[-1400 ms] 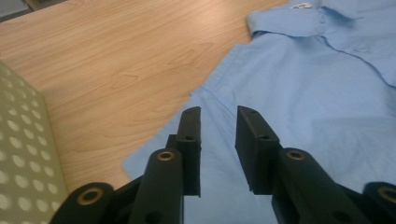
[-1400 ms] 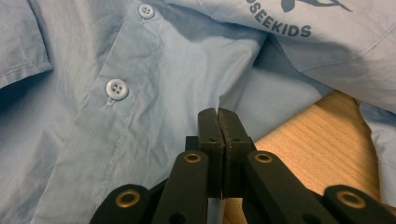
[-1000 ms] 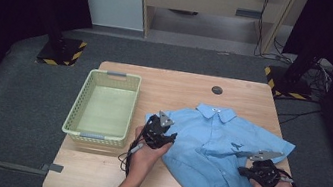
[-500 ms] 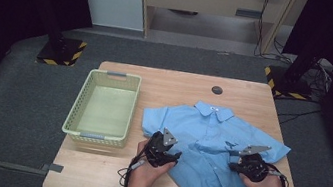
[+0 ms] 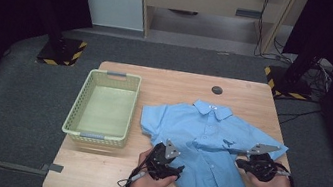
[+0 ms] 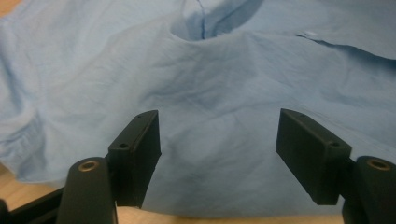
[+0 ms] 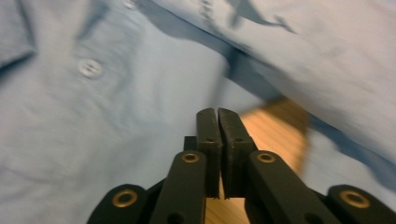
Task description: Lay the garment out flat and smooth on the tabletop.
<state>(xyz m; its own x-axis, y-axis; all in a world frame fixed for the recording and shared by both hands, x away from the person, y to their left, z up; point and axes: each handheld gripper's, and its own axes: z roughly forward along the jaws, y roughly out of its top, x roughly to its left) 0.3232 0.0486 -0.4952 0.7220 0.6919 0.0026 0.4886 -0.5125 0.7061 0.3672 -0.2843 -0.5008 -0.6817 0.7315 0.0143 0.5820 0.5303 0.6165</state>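
A blue shirt (image 5: 206,150) lies flat at centre frame on the tabletop (image 5: 176,82); the left claw (image 6: 217,140) gapes empty over its hem, the right claw (image 7: 217,135) looks pressed together, perhaps empty, so it may drag and rumple cloth.

Two forearms entering from six o'clock, one gripper per hand. Left gripper (image 5: 174,167) at about seven o'clock, jaws spread wide apart, aimed toward two o'clock. Right gripper (image 5: 240,162) at about five o'clock, jaws pressed together with nothing visible between them, aimed toward ten o'clock.
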